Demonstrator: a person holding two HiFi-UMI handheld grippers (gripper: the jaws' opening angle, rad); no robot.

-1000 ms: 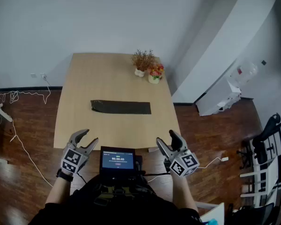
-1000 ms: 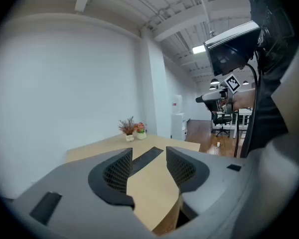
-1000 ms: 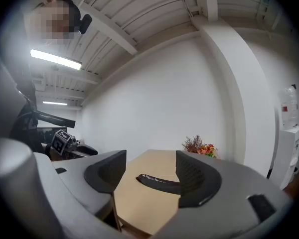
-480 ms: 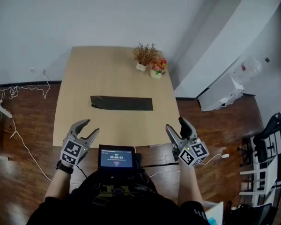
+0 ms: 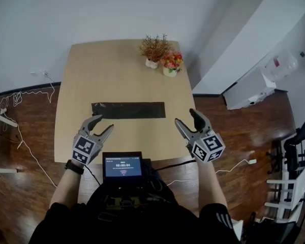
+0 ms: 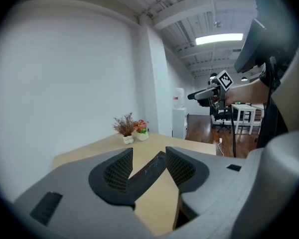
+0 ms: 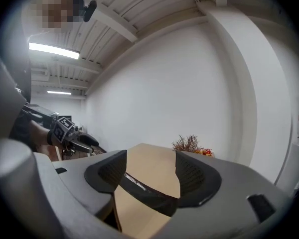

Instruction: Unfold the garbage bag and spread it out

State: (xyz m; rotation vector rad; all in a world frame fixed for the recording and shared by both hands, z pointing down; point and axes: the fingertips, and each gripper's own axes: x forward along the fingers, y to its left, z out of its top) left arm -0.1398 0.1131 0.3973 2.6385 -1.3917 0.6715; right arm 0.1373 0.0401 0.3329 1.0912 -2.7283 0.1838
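A folded black garbage bag lies as a long flat strip across the middle of the wooden table. My left gripper hovers over the table's near edge, just short of the bag's left end, jaws open and empty. My right gripper is held above the table's near right corner, beside the bag's right end, also open and empty. Through the left gripper's jaws the garbage bag shows ahead. Between the right gripper's jaws the garbage bag runs across the table.
Two small pots of dried and colourful flowers stand at the table's far right. A small screen sits at the person's chest. White cables lie on the wood floor at left. A white wall panel and chairs stand at right.
Both grippers have moved forward from in front of the table's near edge to just short of the bag. The view has shifted closer to the table.
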